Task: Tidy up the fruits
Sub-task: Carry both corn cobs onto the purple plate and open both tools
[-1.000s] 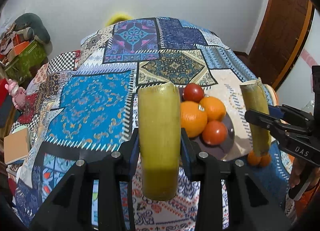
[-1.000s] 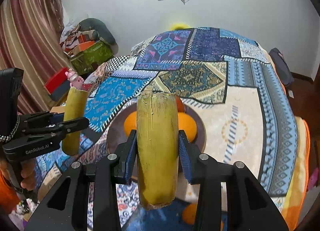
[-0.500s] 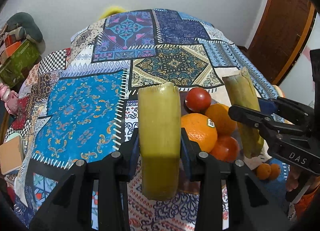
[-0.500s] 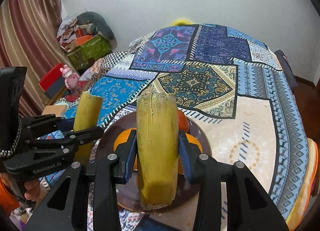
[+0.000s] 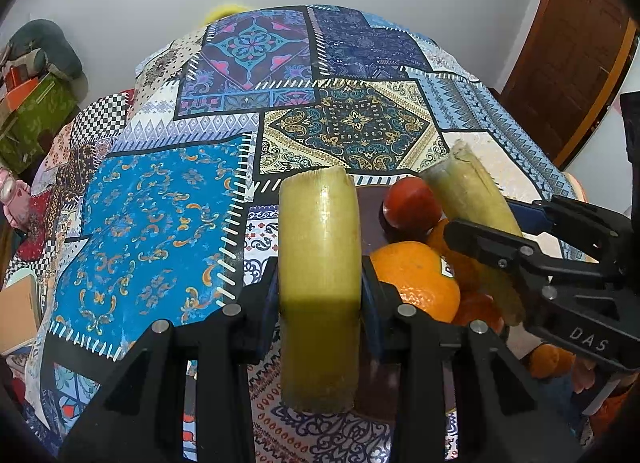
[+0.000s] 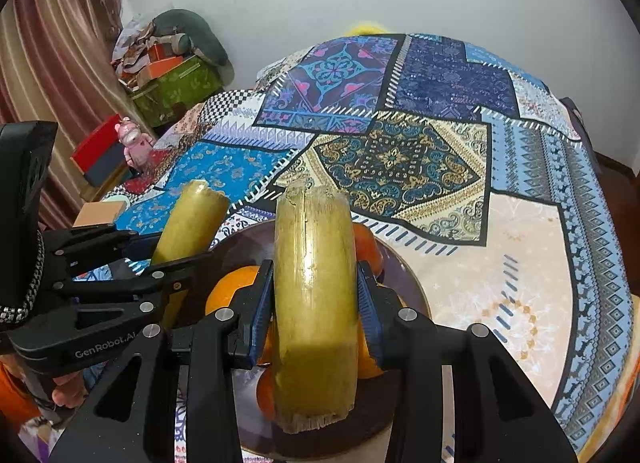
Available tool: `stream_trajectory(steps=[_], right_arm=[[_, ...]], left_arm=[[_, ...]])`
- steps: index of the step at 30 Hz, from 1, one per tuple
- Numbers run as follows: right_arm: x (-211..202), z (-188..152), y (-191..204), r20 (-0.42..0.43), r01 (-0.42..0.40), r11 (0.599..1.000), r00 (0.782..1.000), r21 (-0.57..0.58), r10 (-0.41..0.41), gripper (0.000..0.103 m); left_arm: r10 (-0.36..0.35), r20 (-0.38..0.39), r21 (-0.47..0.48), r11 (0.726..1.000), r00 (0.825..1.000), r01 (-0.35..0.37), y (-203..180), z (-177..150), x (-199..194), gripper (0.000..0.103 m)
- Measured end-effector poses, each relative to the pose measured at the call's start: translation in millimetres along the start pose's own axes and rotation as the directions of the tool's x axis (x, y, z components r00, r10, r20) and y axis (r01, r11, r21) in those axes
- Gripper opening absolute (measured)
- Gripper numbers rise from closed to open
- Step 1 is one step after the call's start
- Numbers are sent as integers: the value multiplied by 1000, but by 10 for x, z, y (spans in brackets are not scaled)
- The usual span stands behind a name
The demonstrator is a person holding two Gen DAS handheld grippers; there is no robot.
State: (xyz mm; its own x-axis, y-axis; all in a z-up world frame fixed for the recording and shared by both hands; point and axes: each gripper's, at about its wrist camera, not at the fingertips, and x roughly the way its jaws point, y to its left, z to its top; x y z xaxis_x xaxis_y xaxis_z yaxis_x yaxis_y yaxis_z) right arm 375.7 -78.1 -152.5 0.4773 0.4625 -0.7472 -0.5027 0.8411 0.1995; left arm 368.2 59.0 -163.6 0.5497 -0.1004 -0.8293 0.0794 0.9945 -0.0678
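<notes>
My left gripper (image 5: 320,287) is shut on a yellow-green sugarcane piece (image 5: 318,247), held upright just left of the dark plate (image 5: 370,199). My right gripper (image 6: 316,303) is shut on a second sugarcane piece (image 6: 314,283), held over the plate (image 6: 404,275). The plate holds oranges (image 5: 416,279) and a red tomato (image 5: 412,205). In the left wrist view the right gripper (image 5: 520,247) and its cane (image 5: 472,195) hang over the fruit. In the right wrist view the left gripper (image 6: 132,263) and its cane (image 6: 188,219) are at the plate's left edge.
A patchwork cloth (image 5: 168,215) covers the round table. Small oranges (image 5: 548,359) lie on the cloth near the plate at the right. Boxes and clutter (image 6: 172,75) stand beyond the table at the left, a wooden door (image 5: 568,47) at the right.
Both grippers have moved forward and closer together, carrying their cane pieces. The right cane is now over the fruit on the plate, tilted; the left cane stands nearer the plate's edge.
</notes>
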Motion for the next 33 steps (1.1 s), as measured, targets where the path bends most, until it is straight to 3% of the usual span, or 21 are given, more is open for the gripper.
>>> stream_trajectory(steps=[7, 13, 23, 33], right_arm=[[66, -39, -32, -14, -6, 1000, 1000, 15, 6, 36], [98, -20, -26, -18, -2, 1000, 1000, 15, 2, 37], [-64, 4, 34, 7, 8, 1000, 1000, -12, -8, 39], [-571, -158, 55, 54, 48, 999, 997, -18, -47, 39]], left_arm=[[20, -26, 4, 1000, 999, -20, 28, -34, 127, 37], [28, 0, 30, 999, 1000, -28, -13, -32, 91, 36], [28, 53, 66, 997, 998, -31, -112, -16, -174, 36], [17, 109, 90, 996, 994, -27, -245, -215, -709, 36]])
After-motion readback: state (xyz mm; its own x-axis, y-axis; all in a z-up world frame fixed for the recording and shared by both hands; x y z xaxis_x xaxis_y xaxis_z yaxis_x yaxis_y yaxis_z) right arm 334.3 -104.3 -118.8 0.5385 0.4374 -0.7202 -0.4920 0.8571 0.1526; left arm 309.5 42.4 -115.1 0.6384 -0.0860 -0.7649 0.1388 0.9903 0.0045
